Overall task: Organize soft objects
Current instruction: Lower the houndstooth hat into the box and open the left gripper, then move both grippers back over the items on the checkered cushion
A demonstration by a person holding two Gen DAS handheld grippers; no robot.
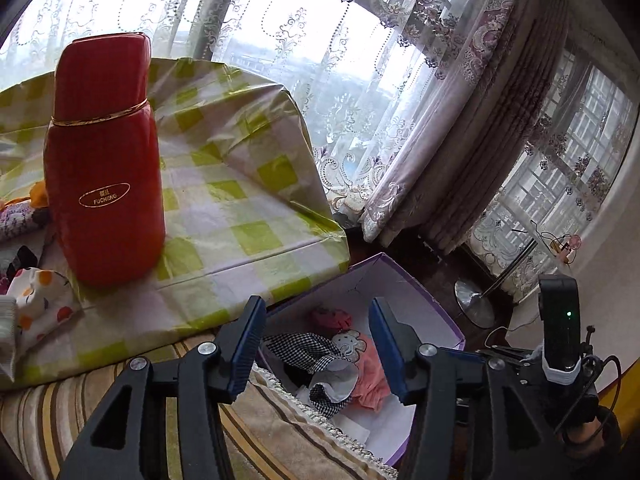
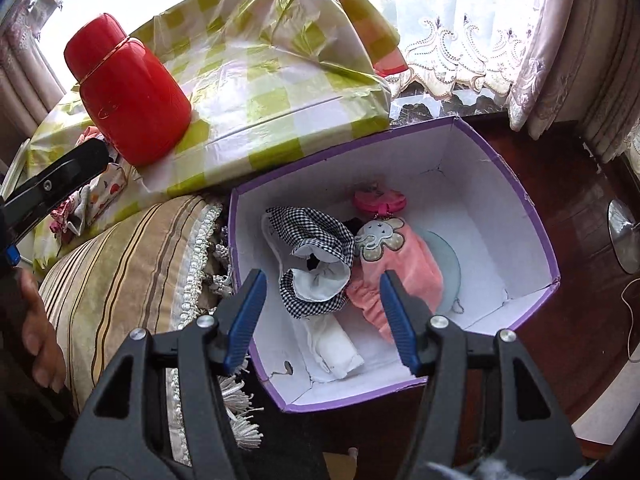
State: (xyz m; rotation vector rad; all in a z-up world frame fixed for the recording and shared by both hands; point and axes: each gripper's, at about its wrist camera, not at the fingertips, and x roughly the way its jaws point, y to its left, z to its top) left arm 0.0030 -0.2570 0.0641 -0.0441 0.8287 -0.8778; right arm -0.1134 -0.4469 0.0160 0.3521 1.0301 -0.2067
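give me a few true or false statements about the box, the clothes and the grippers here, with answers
1. The purple box has clothes in it. True.
2. The red flask lies on its side inside the box. False: it stands upright on the green checked cloth, outside the box.
3. The right gripper is clamped on the pink garment. False: its jaws stand open above the box, holding nothing.
4. A black-and-white checked garment lies beside the pink one in the box. True.
5. The left gripper holds nothing. True: its jaws are open with only the box showing between them.
6. The box is white outside and purple inside. False: purple outside, white inside.
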